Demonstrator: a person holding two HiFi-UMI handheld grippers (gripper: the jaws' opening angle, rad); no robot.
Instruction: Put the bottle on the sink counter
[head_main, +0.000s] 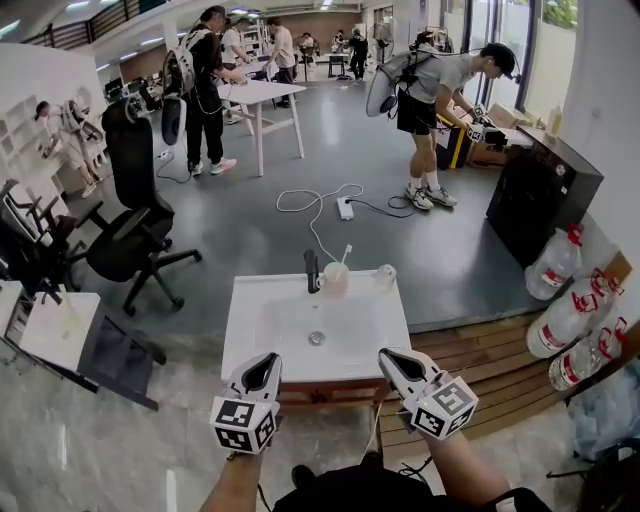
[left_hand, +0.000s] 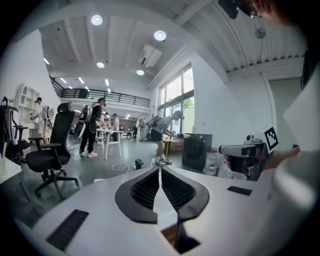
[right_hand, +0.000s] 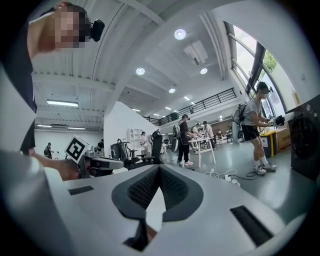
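A white sink counter (head_main: 262, 345) stands just ahead of me, with a dark faucet (head_main: 311, 270) and a cup holding a toothbrush (head_main: 336, 277) at its back edge. Large clear water bottles with red caps (head_main: 553, 265) stand on the floor at the right, by the wall. No bottle is in either gripper. My left gripper (head_main: 265, 360) hovers at the counter's near left edge, jaws shut and empty; in its own view the pads (left_hand: 150, 187) meet. My right gripper (head_main: 392, 357) hovers at the near right edge, also shut and empty (right_hand: 159, 167).
A black office chair (head_main: 135, 225) stands at the left, with a small white table (head_main: 55, 335) below it. A power strip and cable (head_main: 344, 208) lie on the floor beyond the sink. A black cabinet (head_main: 540, 195) stands at the right, wooden decking (head_main: 480, 350) beside the counter. Several people work farther back.
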